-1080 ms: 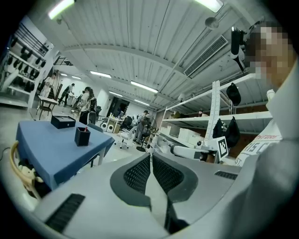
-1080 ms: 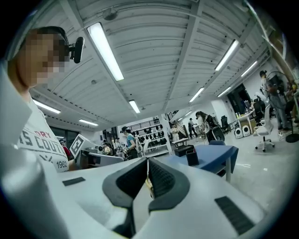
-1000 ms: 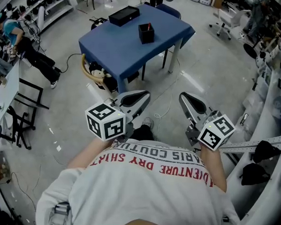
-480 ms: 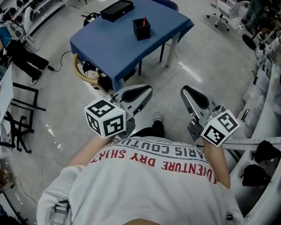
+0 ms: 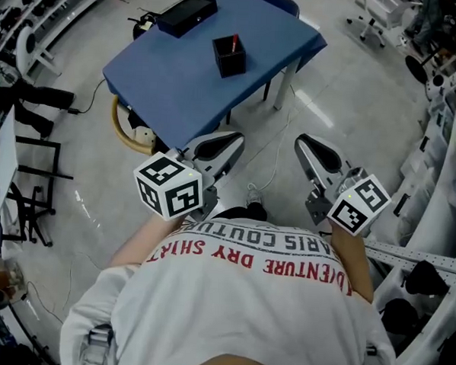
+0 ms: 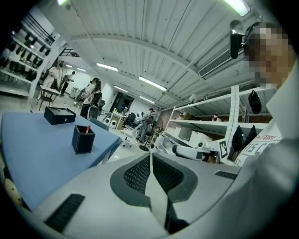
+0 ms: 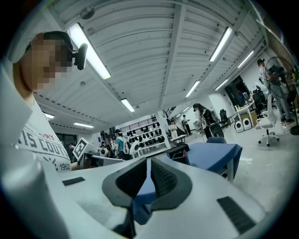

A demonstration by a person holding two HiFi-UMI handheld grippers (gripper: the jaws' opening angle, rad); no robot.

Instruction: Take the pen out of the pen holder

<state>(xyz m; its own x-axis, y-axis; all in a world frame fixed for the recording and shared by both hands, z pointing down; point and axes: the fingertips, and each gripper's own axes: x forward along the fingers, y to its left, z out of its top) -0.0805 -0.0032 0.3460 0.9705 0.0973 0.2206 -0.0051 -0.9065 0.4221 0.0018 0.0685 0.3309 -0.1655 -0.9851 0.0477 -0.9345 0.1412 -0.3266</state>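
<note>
Our left gripper (image 5: 228, 142) and right gripper (image 5: 306, 146) above the floor (image 5: 340, 84), blue worktop (image 5: 168, 87) ahead, pen holder (image 5: 229, 57) holding red pen (image 5: 234, 42), black box (image 5: 189, 14).

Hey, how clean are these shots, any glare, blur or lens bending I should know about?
Head view: evenly lit and sharp over the table, mild bending at the edges. Left gripper view: heavy fisheye, black corners, pen holder in focus. Right gripper view: same curving, ceiling lights blown out white.

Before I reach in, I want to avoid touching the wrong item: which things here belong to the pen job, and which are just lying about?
For the job: red pen, black pen holder, blue table.
Lying about: black box on the table, yellowish hose on the floor.
</note>
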